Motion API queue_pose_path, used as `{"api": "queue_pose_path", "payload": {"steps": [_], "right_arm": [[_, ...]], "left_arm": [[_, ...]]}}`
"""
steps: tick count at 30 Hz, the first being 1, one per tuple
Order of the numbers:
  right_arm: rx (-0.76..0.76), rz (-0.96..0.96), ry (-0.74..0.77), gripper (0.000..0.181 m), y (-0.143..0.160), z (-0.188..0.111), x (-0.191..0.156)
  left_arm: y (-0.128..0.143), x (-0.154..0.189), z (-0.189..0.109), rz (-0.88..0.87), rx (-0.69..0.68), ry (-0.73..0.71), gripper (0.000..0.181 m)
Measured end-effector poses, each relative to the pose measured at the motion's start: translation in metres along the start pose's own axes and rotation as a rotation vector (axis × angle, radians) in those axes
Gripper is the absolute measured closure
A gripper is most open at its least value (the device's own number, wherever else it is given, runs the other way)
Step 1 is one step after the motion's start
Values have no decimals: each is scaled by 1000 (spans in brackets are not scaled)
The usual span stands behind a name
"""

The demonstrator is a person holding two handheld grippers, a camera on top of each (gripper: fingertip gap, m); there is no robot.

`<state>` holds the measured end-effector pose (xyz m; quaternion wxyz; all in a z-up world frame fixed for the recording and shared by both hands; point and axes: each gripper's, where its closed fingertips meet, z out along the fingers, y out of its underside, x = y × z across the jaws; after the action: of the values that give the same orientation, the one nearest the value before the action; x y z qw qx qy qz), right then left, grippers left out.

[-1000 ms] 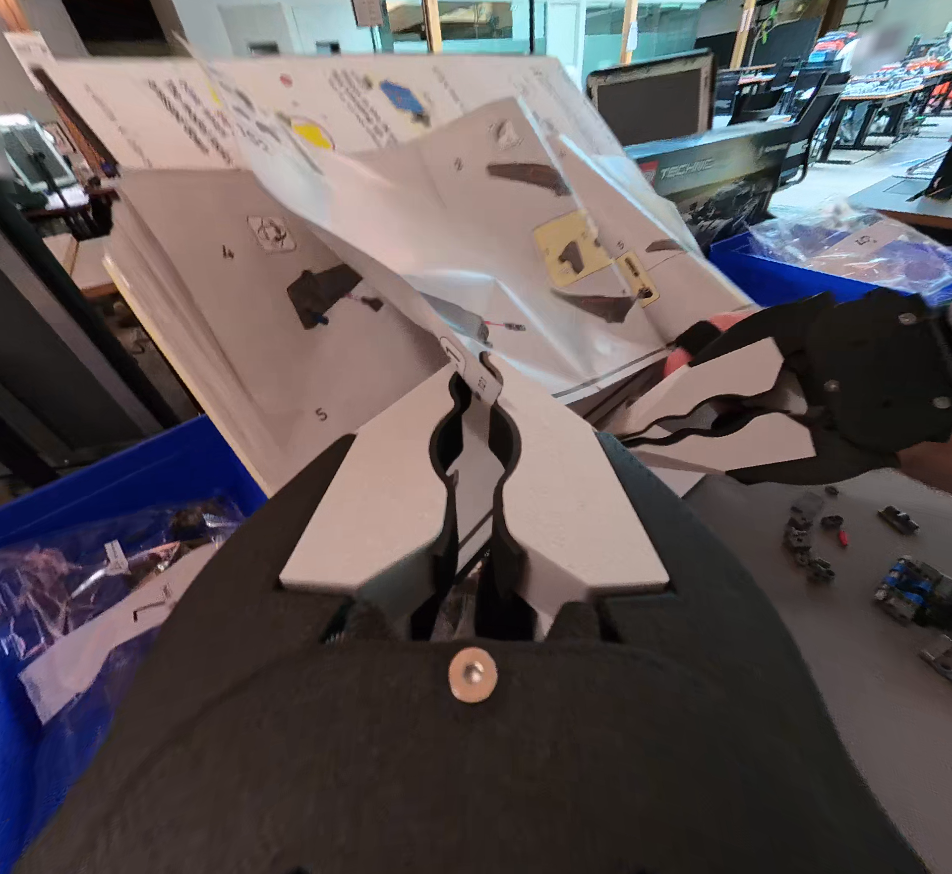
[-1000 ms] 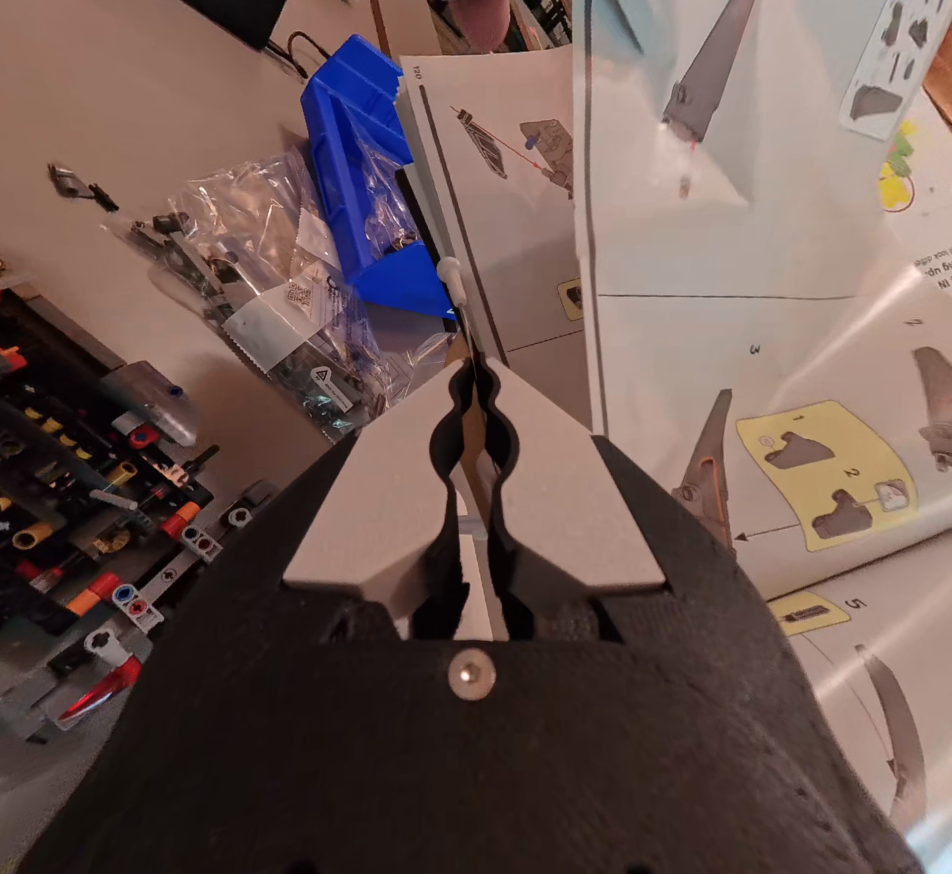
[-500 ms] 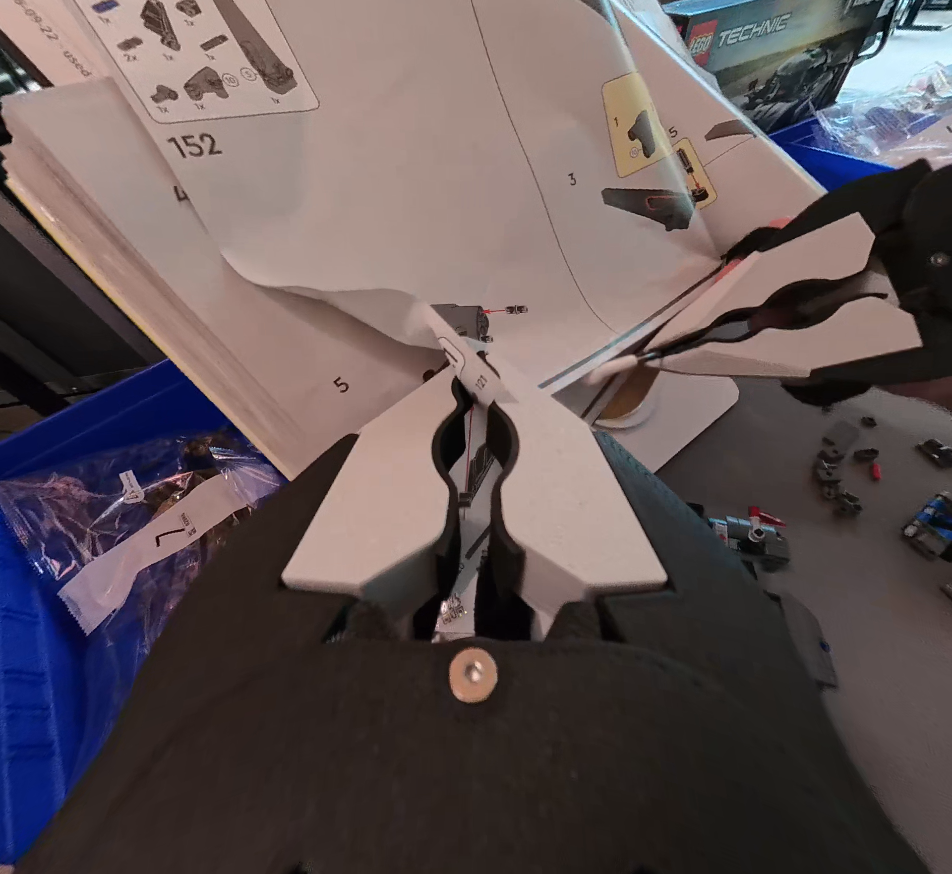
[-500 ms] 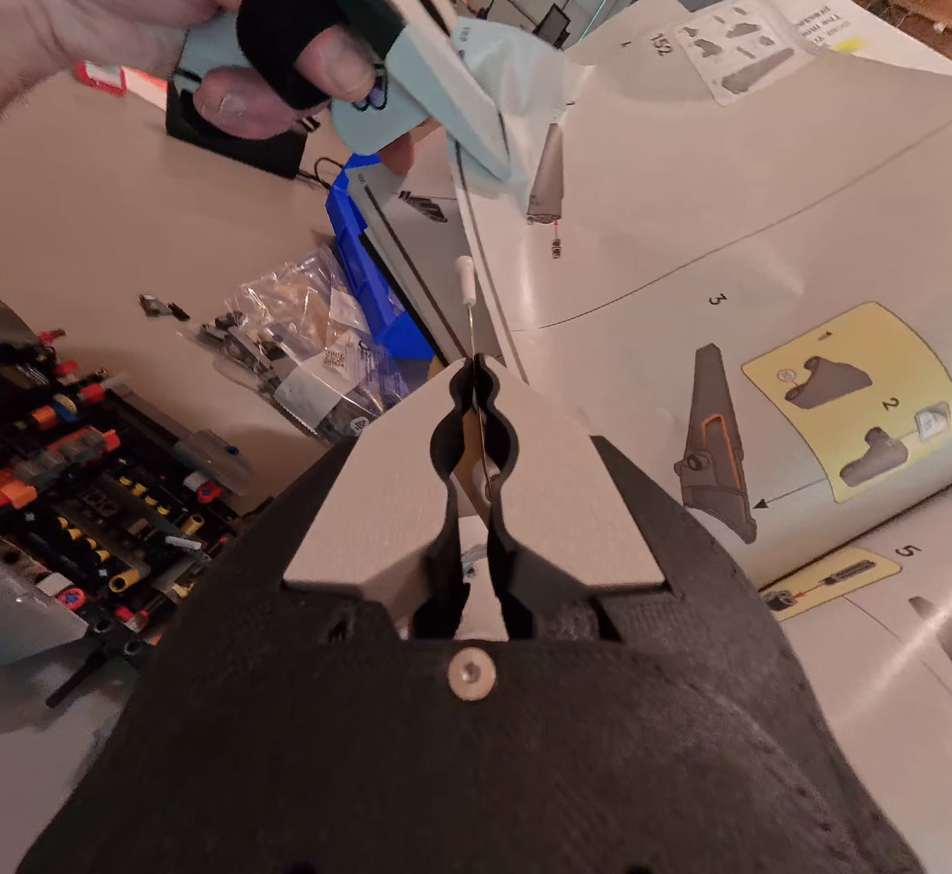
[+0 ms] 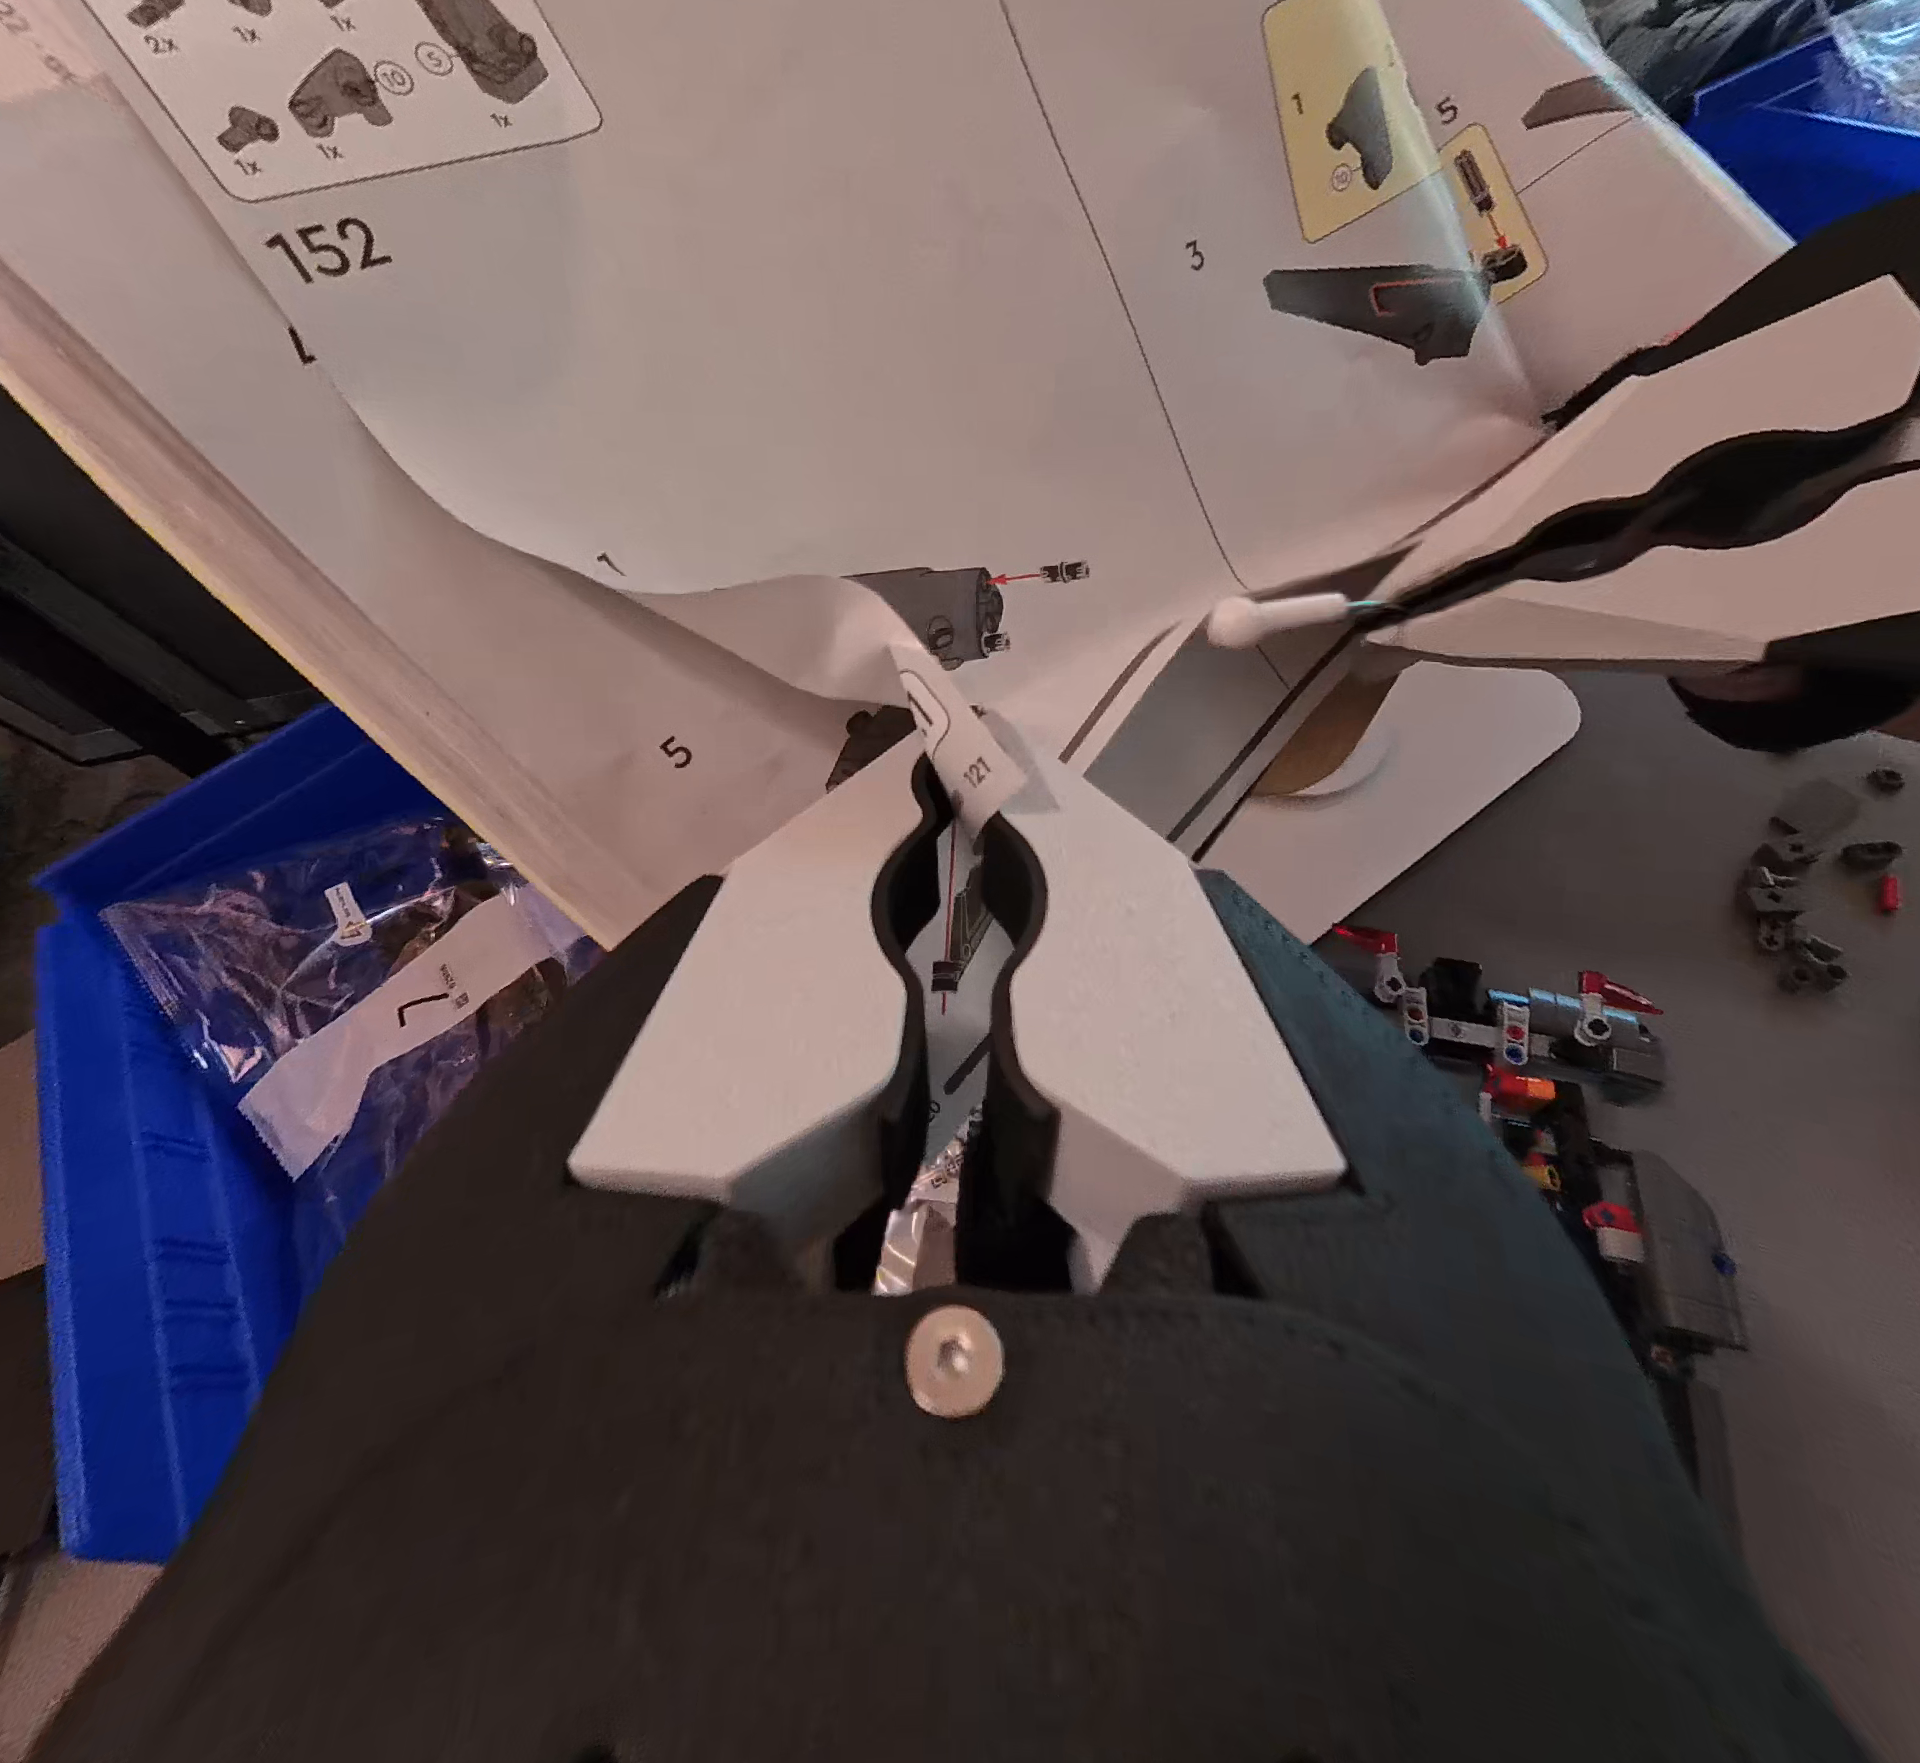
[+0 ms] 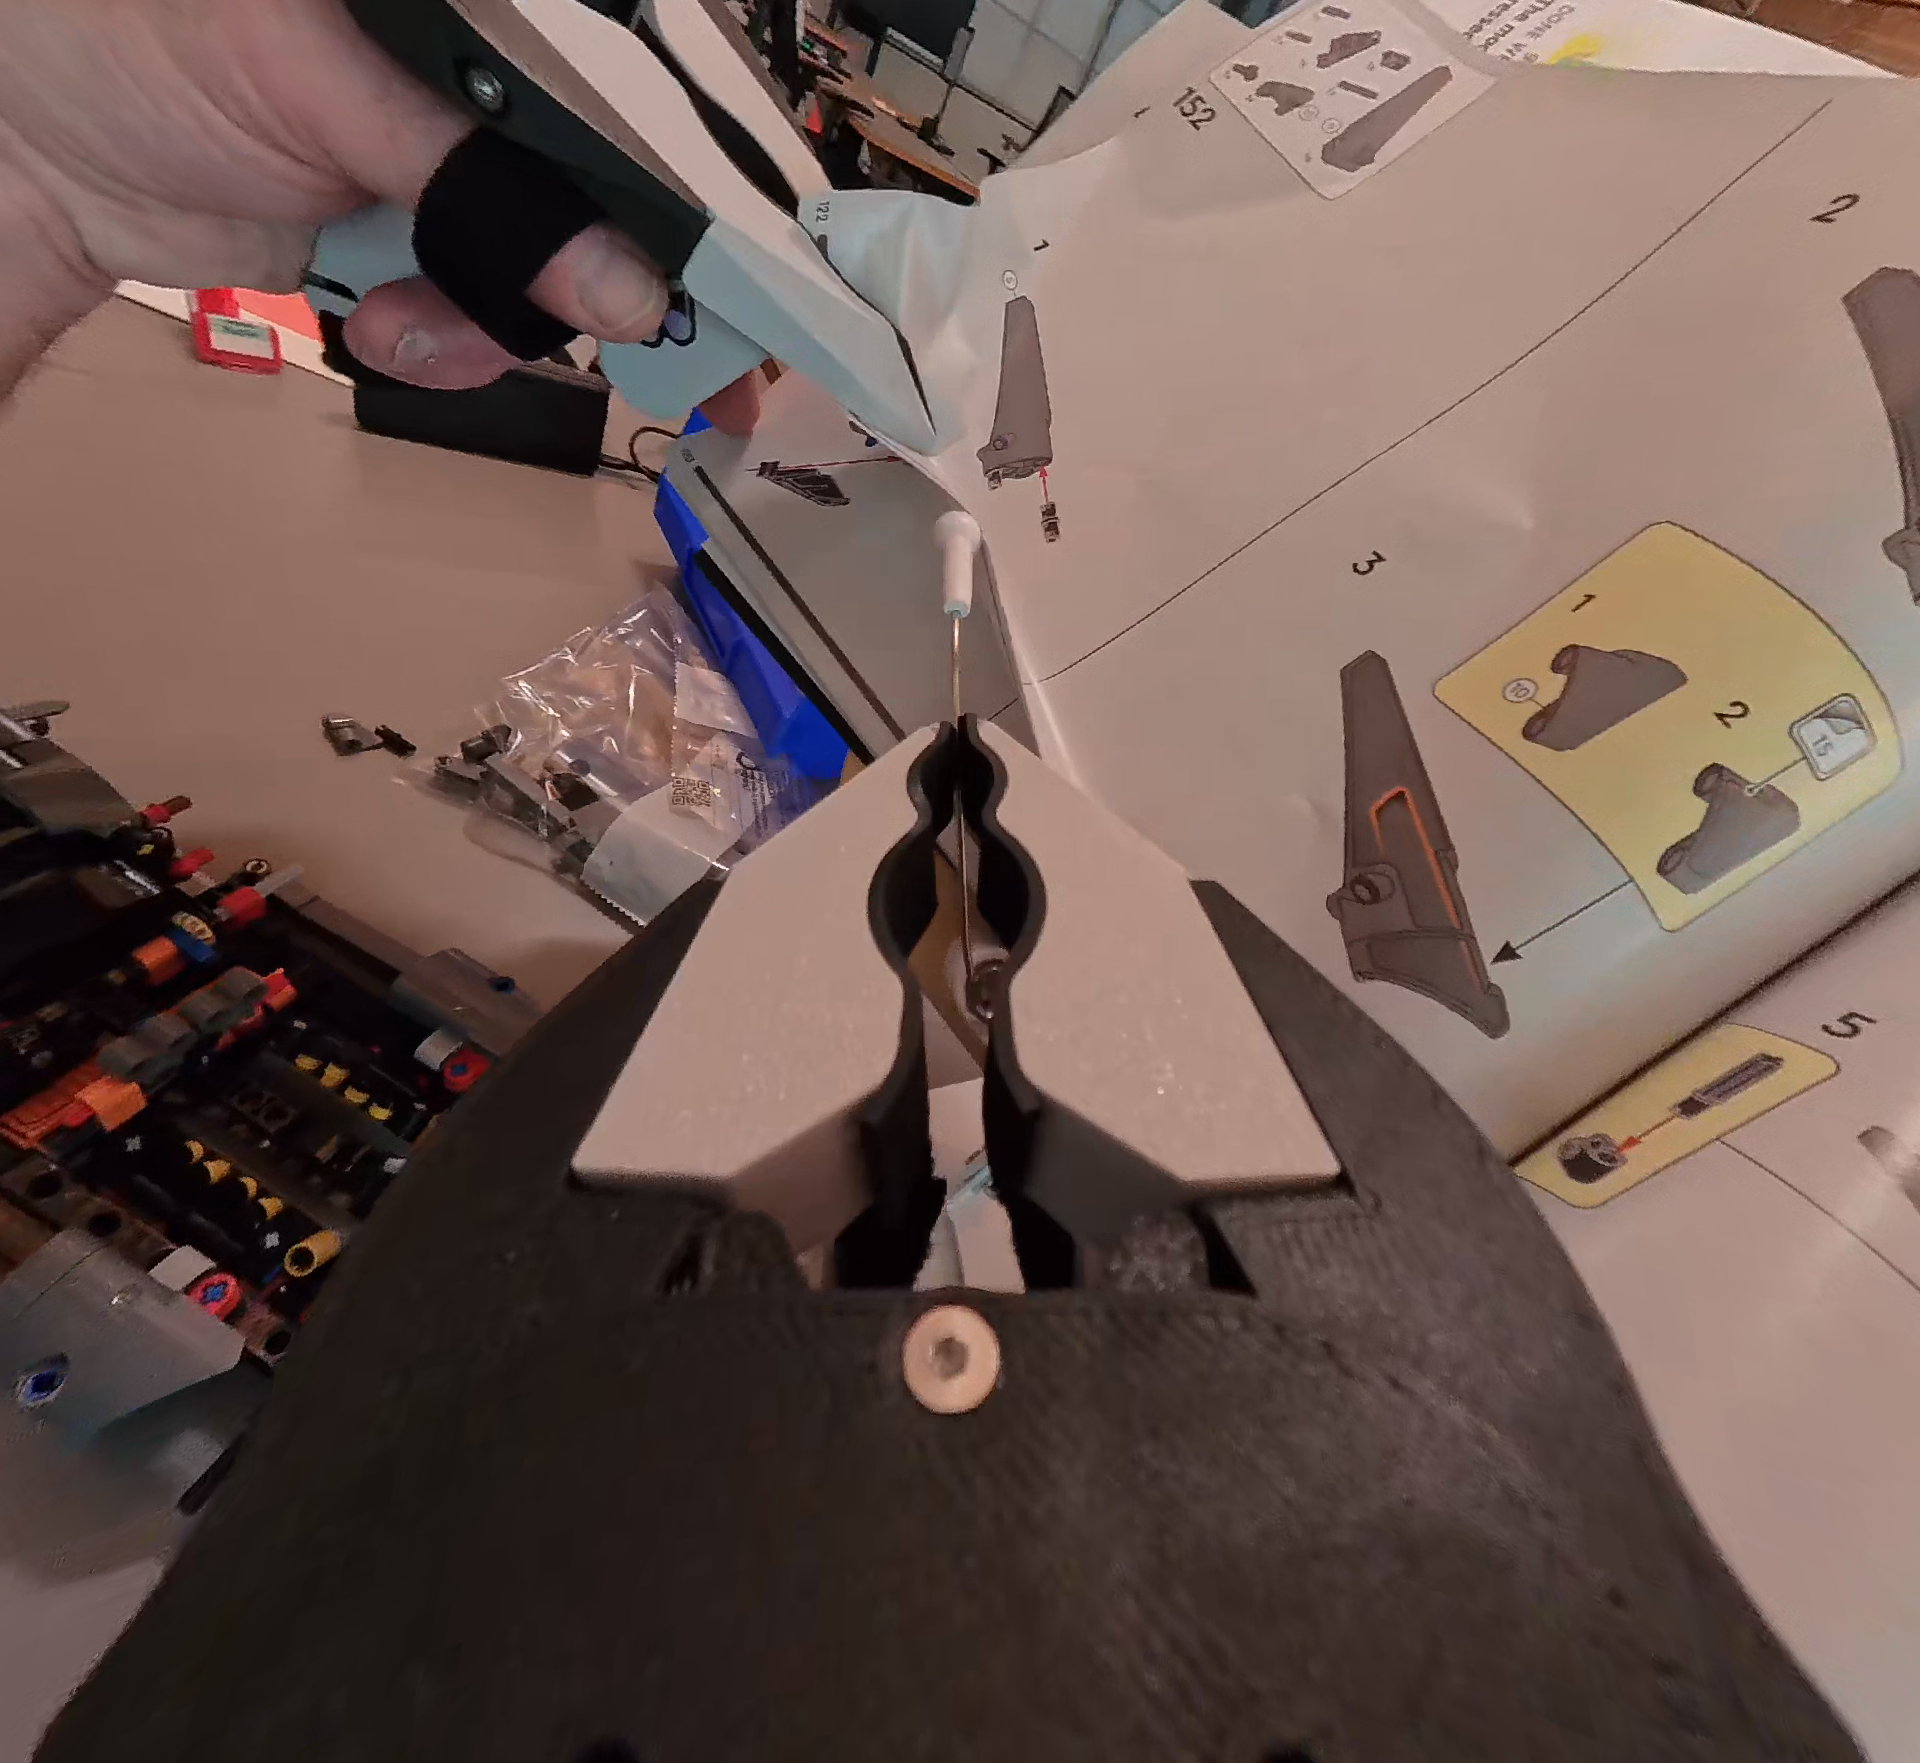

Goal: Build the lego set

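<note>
Left wrist view: the left gripper [image 5: 961, 778] is clenched on the corner of an instruction booklet page [image 5: 831, 311], which curls up and away from its tips. Right wrist view: the right gripper [image 6: 961, 726] pinches a thin wire rod with a white tip [image 6: 956, 550], which points lengthwise at that held corner.

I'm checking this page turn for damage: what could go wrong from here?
1. The left gripper pinches only the page corner, already crumpled; pulling further may tear it.
2. The right gripper holds a thin wire clip whose tip sits close to the page and may snag it.
3. The swinging page could sweep the loose parts.
</note>
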<state>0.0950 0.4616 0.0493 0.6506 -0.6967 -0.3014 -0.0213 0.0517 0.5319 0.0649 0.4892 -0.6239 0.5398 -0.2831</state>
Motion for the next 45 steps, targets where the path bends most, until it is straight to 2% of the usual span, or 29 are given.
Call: {"api": "queue_pose_path", "payload": {"steps": [4,8,16,21,25,28,31,35,40,42,45], "right_arm": [[26,46,-15,181,-2,-3,3],[14,126,73,181,-1,-3,15],[-50,184,193,181,5,-1,30],[-107,215,195,181,8,1,31],[-177,224,156,179,10,-1,28],[-200,161,178,172,9,-8,30],[-191,161,152,162,3,-17,26],[-191,116,106,144,-10,-44,19],[-258,37,23,135,-22,-114,3],[-313,33,-16,133,-12,-147,-5],[-433,46,-89,137,23,-193,-20]], "left_arm": [[2,0,2,-4,-27,-9,181],[5,4,-1,0,-41,9,181],[25,20,-11,31,-137,96,181],[26,20,-13,31,-152,74,181],[23,16,-26,25,-153,36,164],[23,6,-45,1,-143,-17,149],[24,-9,-66,-21,-123,-86,150],[-5,-12,-95,0,-25,-176,153],[-51,31,-108,161,50,-192,158],[-66,53,-109,230,64,-192,158],[-87,93,-105,342,78,-164,159]]}}
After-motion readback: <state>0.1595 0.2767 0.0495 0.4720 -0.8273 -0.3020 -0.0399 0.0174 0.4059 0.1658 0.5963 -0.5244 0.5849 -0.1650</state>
